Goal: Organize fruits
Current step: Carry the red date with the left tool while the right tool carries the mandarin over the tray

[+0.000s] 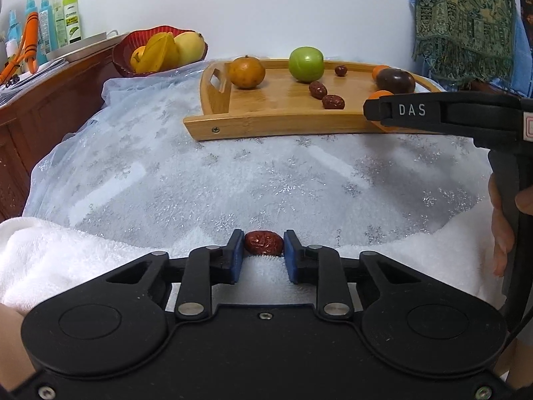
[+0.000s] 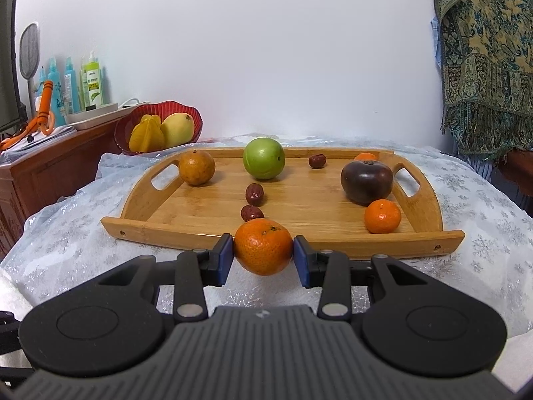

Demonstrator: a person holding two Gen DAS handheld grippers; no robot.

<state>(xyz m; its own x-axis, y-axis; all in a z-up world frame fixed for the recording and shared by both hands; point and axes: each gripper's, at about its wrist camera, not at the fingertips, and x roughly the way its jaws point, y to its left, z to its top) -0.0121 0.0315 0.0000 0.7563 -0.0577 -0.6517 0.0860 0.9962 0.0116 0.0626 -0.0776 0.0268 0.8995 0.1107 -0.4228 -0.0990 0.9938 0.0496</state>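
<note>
My left gripper (image 1: 263, 248) is shut on a red date (image 1: 264, 247), low over a white towel (image 1: 66, 253). My right gripper (image 2: 263, 250) is shut on an orange mandarin (image 2: 263, 251), just in front of the wooden tray (image 2: 299, 243). The tray (image 1: 266, 123) holds a brown-orange fruit (image 2: 196, 167), a green apple (image 2: 264, 163), a dark purple fruit (image 2: 366, 181), a small mandarin (image 2: 382, 216), another mandarin partly hidden behind the purple fruit (image 2: 364, 156) and three red dates (image 2: 254, 194) (image 2: 252, 213) (image 2: 317, 161). The right gripper's body (image 1: 449, 113) shows at the tray's right end in the left wrist view.
A red bowl (image 2: 196, 116) with star fruit (image 2: 146, 135) and a mango (image 2: 177, 129) stands at the back left. A wooden cabinet (image 2: 50, 166) with spray bottles (image 2: 93, 81) is to the left. A patterned cloth (image 2: 489, 66) hangs at right. A sparkly cloth (image 1: 233, 180) covers the table.
</note>
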